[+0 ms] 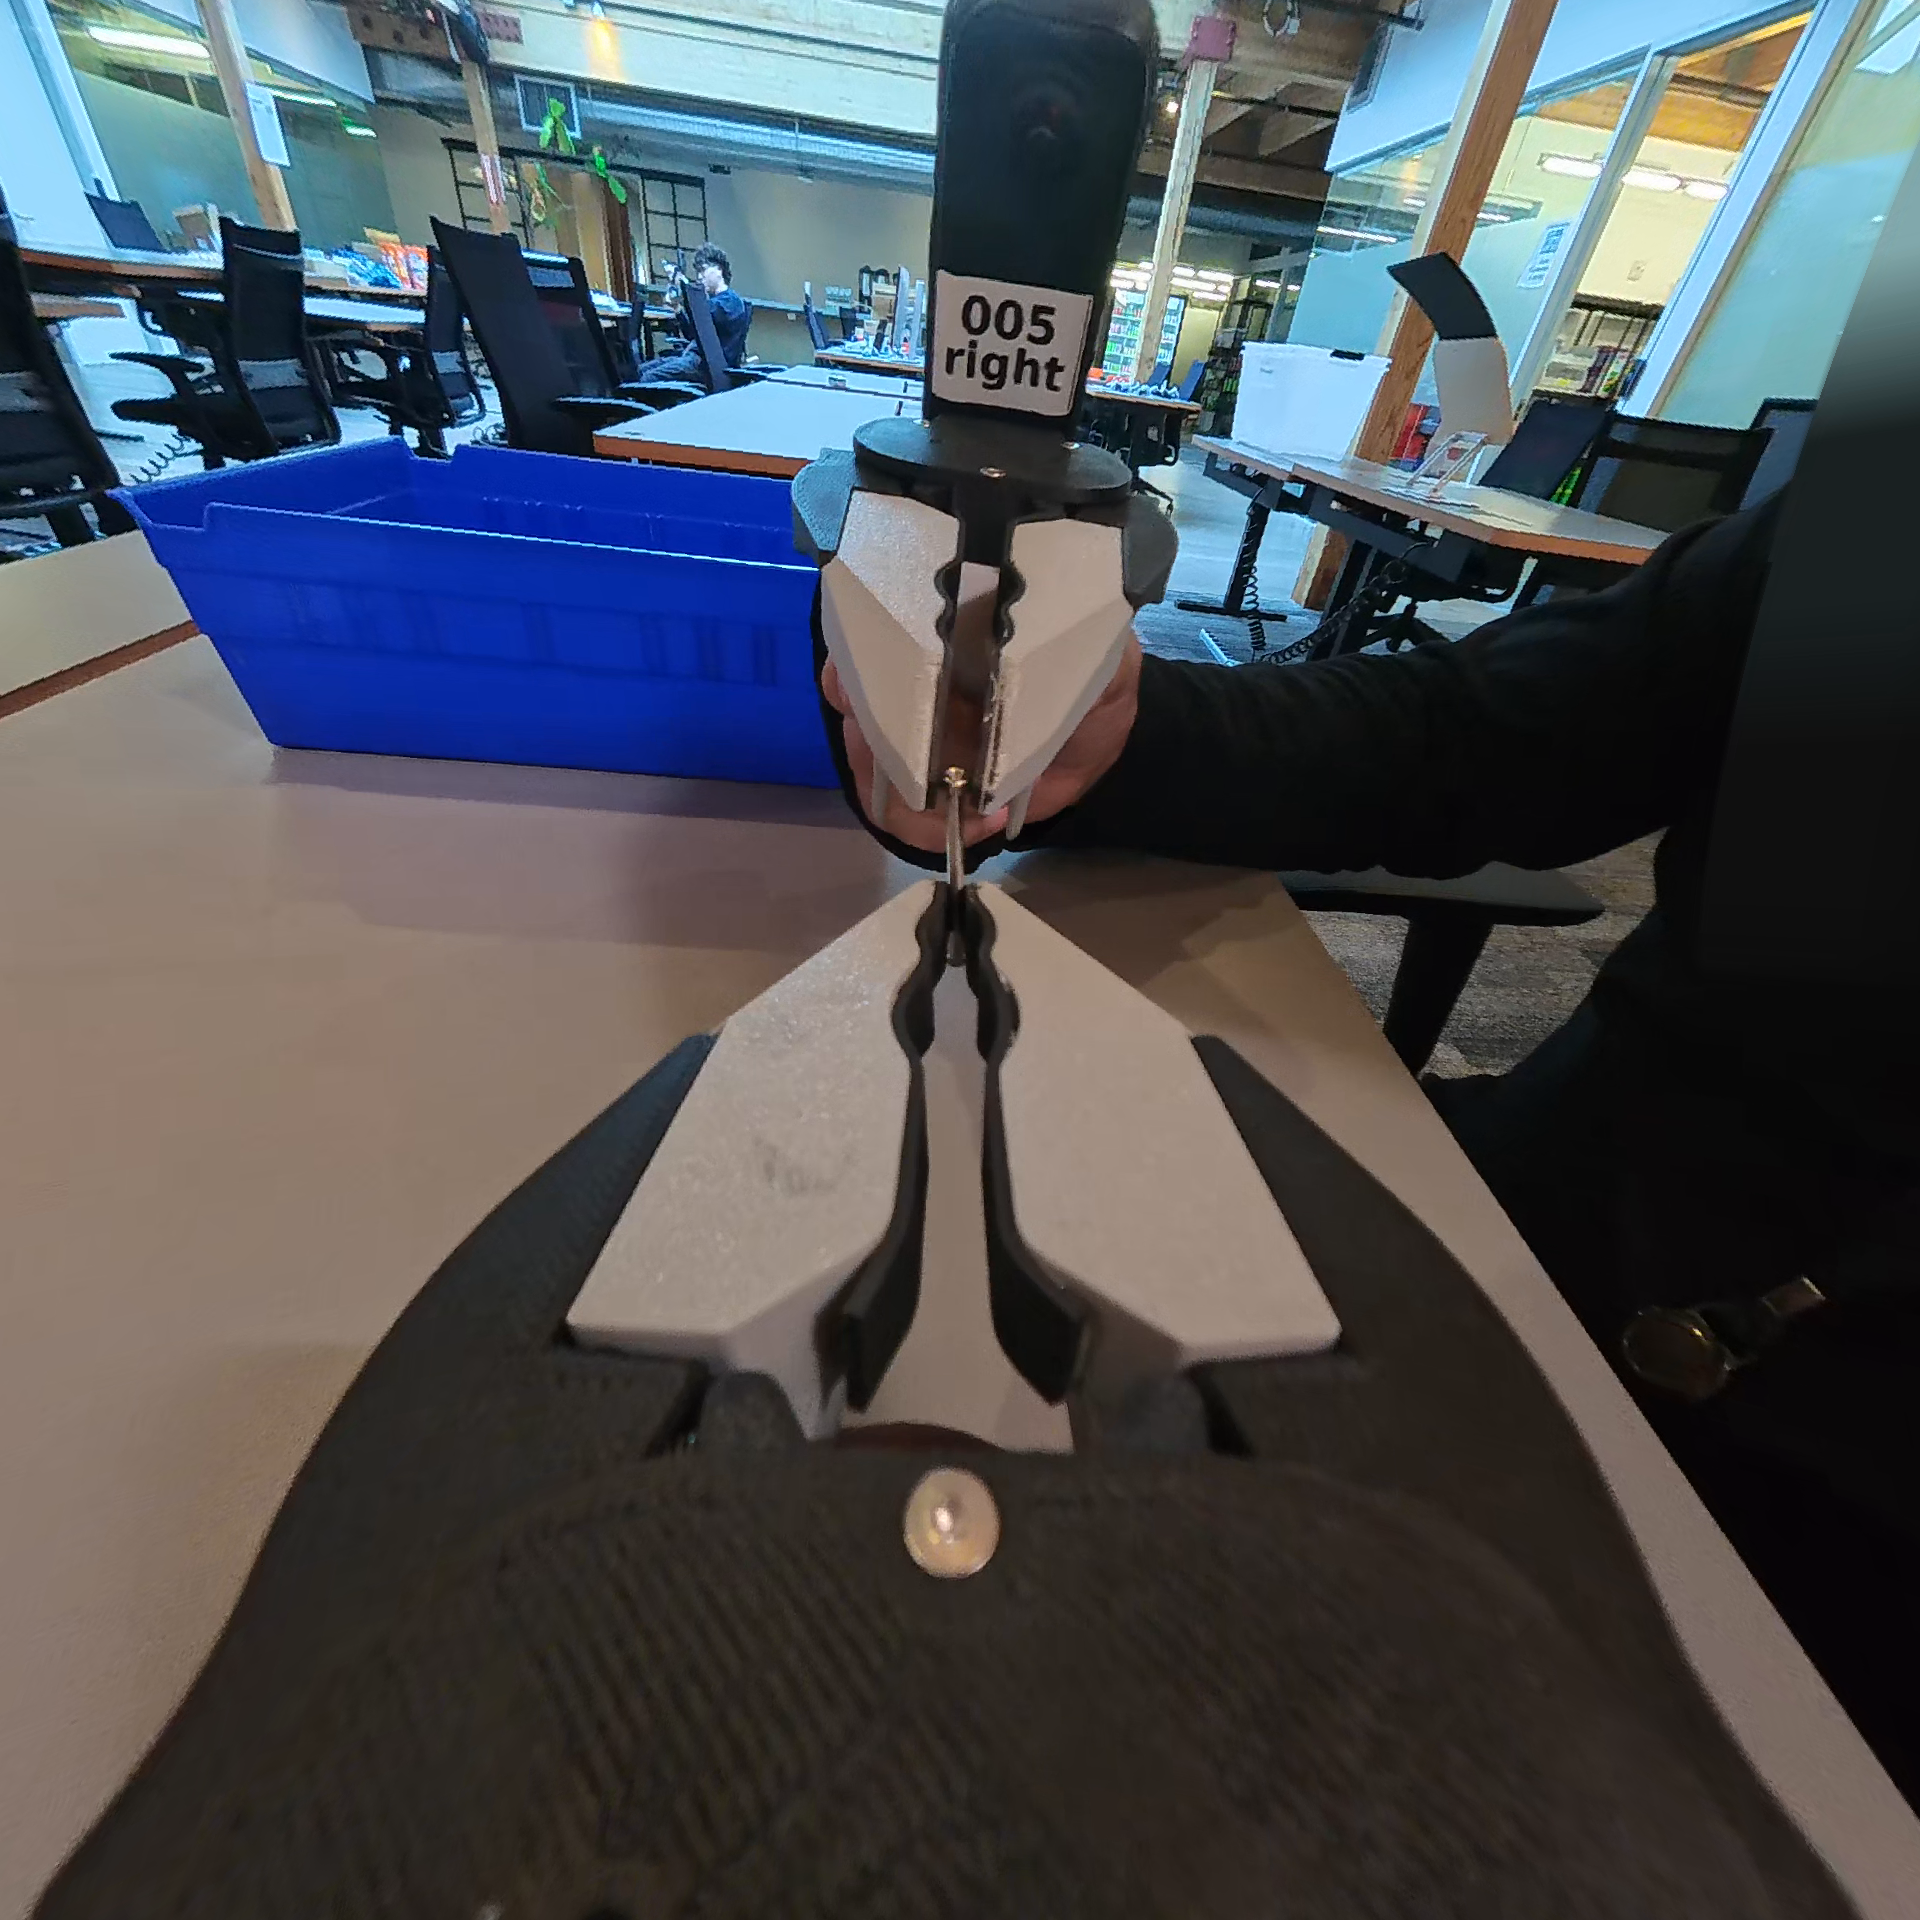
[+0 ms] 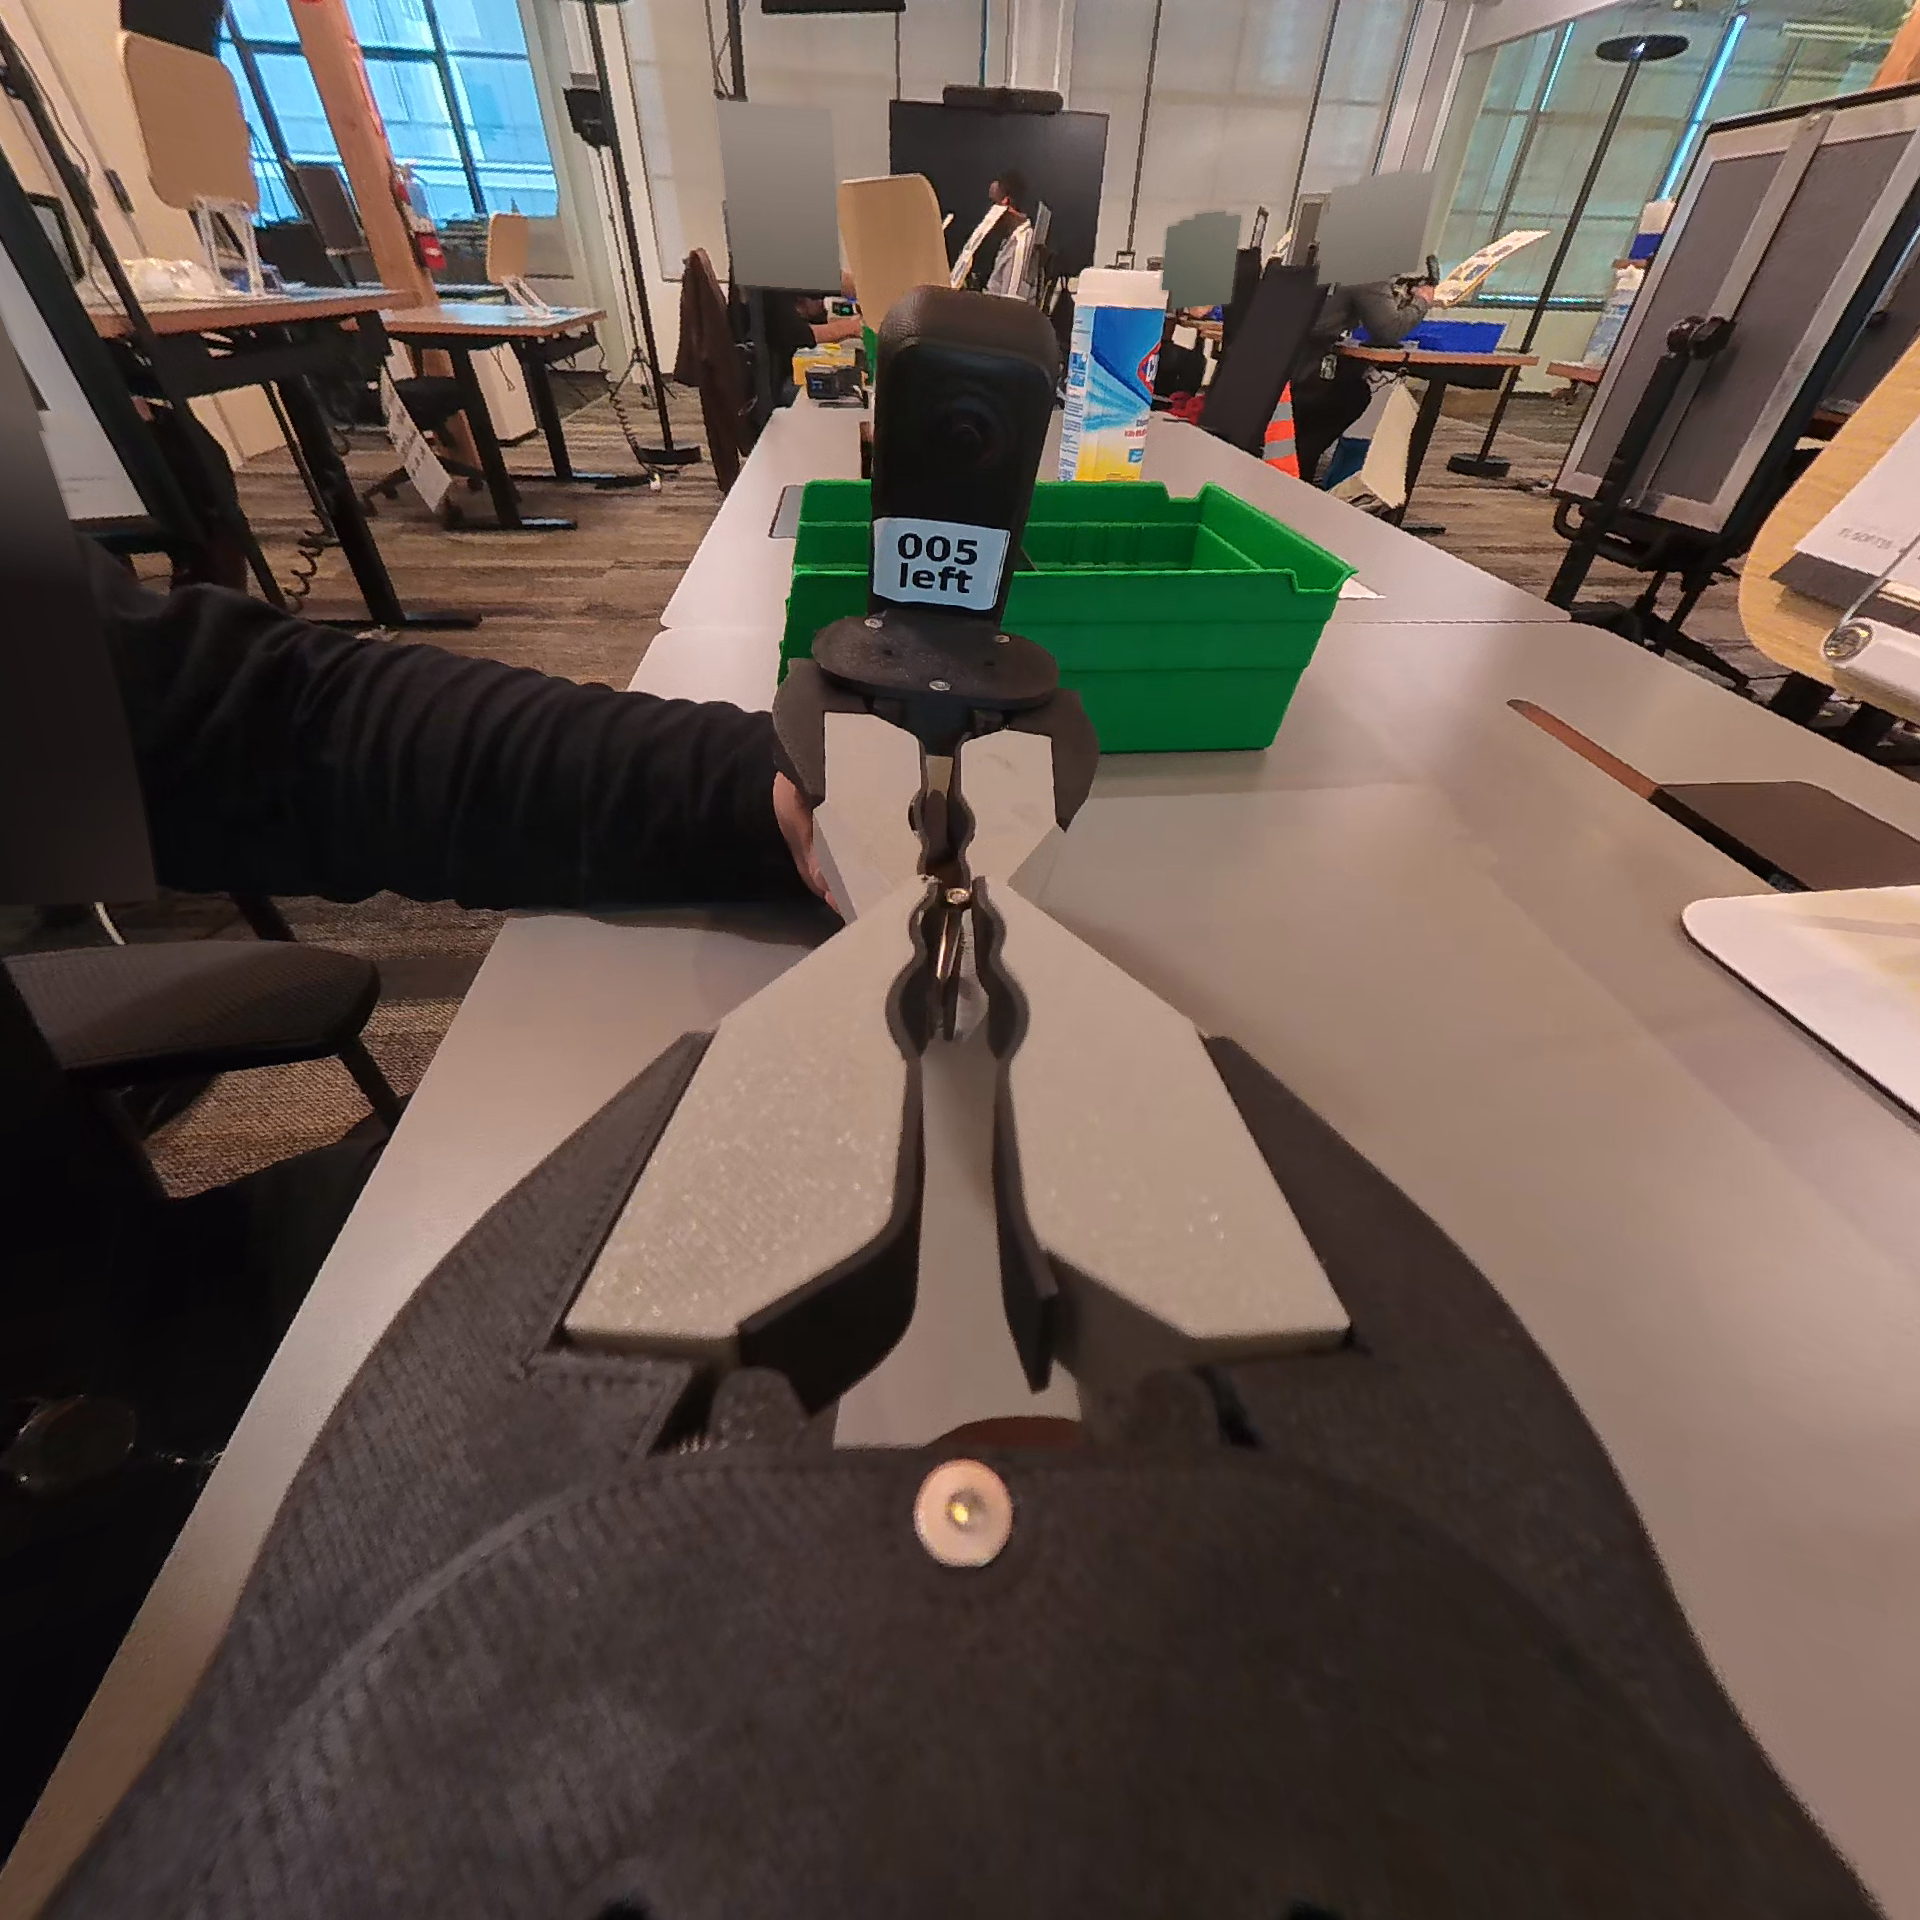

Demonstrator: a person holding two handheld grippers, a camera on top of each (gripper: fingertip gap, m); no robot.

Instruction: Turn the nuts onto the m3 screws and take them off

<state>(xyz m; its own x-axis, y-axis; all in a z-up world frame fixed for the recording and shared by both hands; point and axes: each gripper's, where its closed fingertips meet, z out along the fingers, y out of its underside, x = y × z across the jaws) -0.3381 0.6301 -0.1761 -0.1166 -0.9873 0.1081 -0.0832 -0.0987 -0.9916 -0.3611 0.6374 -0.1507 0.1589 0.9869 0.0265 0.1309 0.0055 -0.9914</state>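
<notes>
Two claws meet tip to tip: right gripper (image 1: 954, 798) pinches screw (image 1: 953, 831) head, left gripper (image 1: 954, 902) pinches its far end, nut unseen. Threading step; next needs steady relative twist.

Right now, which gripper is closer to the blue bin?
Right. The right gripper sits just in front of the blue bin; the left gripper is farther back, facing it tip to tip.

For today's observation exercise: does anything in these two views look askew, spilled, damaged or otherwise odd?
Nothing stands out. The screw spans tip to tip between the left gripper and right gripper, above the table. The blue bin and green bin sit upright, nothing spilled.
</notes>
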